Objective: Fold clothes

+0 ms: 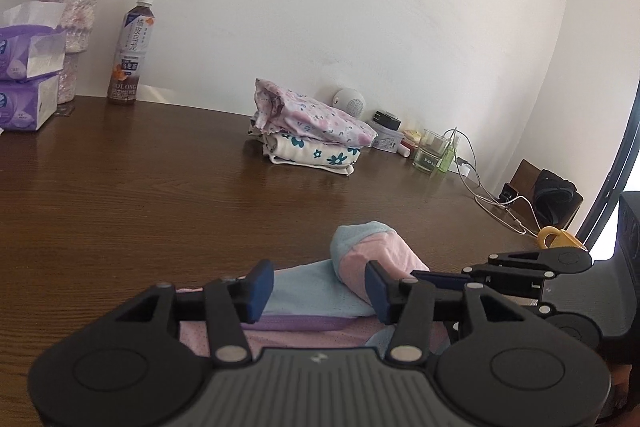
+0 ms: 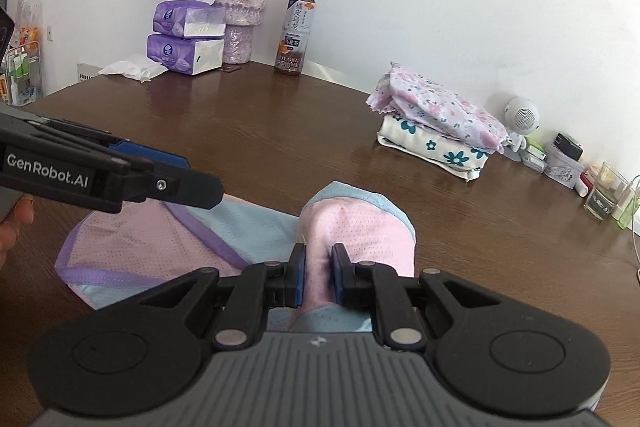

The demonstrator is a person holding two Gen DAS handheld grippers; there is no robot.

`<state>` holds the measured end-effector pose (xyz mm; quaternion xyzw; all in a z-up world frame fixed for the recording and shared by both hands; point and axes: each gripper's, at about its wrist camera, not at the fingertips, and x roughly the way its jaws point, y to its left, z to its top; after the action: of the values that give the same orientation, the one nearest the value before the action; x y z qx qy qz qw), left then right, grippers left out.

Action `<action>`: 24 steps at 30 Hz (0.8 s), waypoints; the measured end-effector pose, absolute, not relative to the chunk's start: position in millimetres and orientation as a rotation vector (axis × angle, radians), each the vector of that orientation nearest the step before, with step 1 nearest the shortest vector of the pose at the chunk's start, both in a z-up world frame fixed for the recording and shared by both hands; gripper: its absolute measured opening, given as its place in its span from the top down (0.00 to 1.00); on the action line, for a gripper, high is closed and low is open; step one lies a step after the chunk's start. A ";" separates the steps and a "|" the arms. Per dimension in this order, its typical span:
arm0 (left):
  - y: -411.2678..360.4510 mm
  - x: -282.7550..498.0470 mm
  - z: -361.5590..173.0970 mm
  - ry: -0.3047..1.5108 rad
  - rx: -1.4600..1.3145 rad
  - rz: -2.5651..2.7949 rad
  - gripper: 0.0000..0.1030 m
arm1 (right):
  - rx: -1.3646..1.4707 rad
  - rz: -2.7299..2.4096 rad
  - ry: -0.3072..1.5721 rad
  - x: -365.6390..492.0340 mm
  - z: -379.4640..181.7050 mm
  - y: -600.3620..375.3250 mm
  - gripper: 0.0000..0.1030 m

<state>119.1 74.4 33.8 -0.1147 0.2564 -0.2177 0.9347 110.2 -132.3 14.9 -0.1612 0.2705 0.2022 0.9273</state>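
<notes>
A pink and light-blue mesh garment [image 2: 160, 243] with purple trim lies on the brown table [image 2: 280, 131] near the front edge. One part of it is gathered up into a pink fold [image 2: 360, 223], and my right gripper [image 2: 318, 275] is shut on that fold. In the left wrist view the same fold [image 1: 384, 251] rises just right of my left gripper [image 1: 318, 291]. The left gripper stands open over the flat blue part of the garment [image 1: 312, 291], with its pads not pressing on cloth. The right gripper [image 1: 424, 275] comes in from the right there. From the right wrist view, the left gripper [image 2: 188, 179] hovers over the garment's left side.
Two folded floral clothes [image 2: 436, 131] are stacked at the back right. A tea bottle [image 2: 296, 27], tissue packs [image 2: 186, 39] and a vase of flowers [image 2: 240, 15] stand along the wall. A round speaker [image 2: 522, 117], small jars, a glass [image 2: 604, 193] and cables [image 1: 492, 203] crowd the right end.
</notes>
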 end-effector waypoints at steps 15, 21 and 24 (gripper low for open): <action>75.0 120.8 29.2 0.542 -0.229 -0.437 0.50 | -0.174 0.480 0.554 95.6 21.5 -146.0 0.82; 70.8 122.1 25.6 0.552 -0.213 -0.436 0.50 | -0.156 0.441 0.572 93.1 19.6 -166.4 0.82; 70.2 123.6 23.0 0.559 -0.214 -0.436 0.50 | -0.154 0.450 0.613 92.7 5.7 -164.2 0.82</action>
<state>123.6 70.2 23.0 -0.1043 0.2733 -0.2129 0.9323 92.7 -164.2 5.7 -0.0749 0.2988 0.2195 0.9257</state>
